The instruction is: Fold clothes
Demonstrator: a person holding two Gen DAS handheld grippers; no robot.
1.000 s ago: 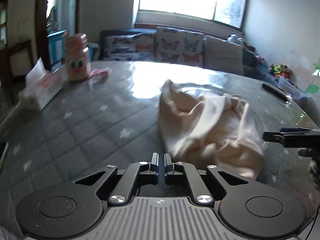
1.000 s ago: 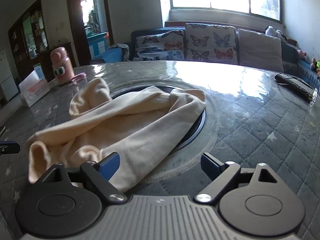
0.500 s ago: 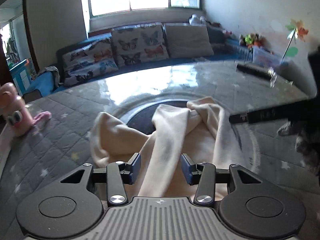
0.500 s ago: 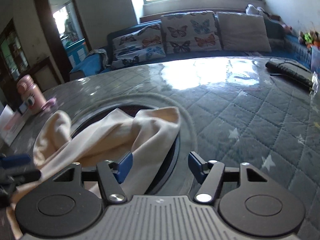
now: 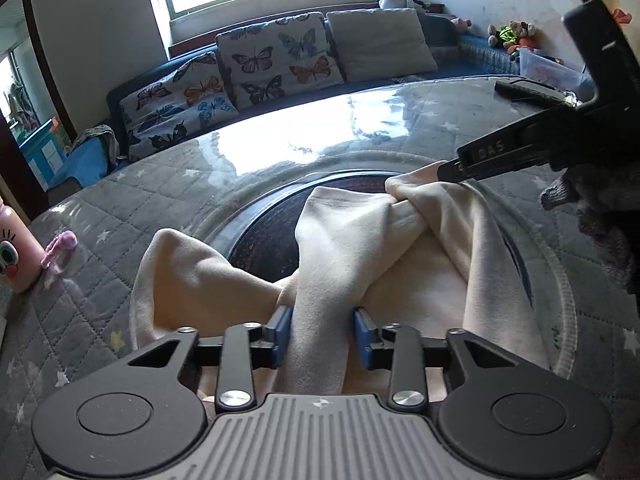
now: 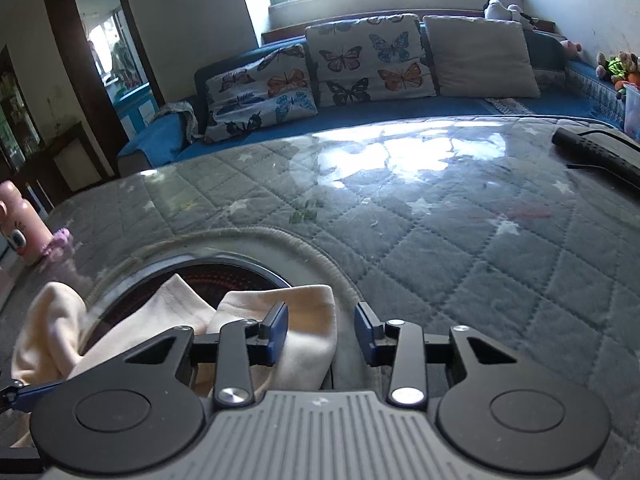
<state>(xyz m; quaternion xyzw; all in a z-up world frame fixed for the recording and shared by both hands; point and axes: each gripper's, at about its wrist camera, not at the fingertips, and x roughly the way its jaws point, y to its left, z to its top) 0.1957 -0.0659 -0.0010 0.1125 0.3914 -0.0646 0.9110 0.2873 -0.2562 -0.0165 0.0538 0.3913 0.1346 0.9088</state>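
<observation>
A cream garment [image 5: 344, 248] lies crumpled over the dark round inset [image 5: 272, 236] of the quilted grey table. My left gripper [image 5: 323, 336] is open, with a raised fold of the cloth running between its blue pads. My right gripper [image 6: 322, 328] is open at the garment's far corner [image 6: 308, 308], whose edge lies between the pads. The right gripper also shows in the left wrist view [image 5: 532, 148], its finger reaching over the cloth's far edge.
A pink bottle [image 5: 10, 252] and a small pink item [image 5: 60, 246] stand at the table's left. A black remote [image 6: 596, 154] lies at the far right. A sofa with butterfly cushions [image 6: 352, 64] runs behind the table.
My left gripper went from shut beside the garment to open around a fold of it. My right gripper moved forward to the garment's far corner, with its jaws narrowed a little.
</observation>
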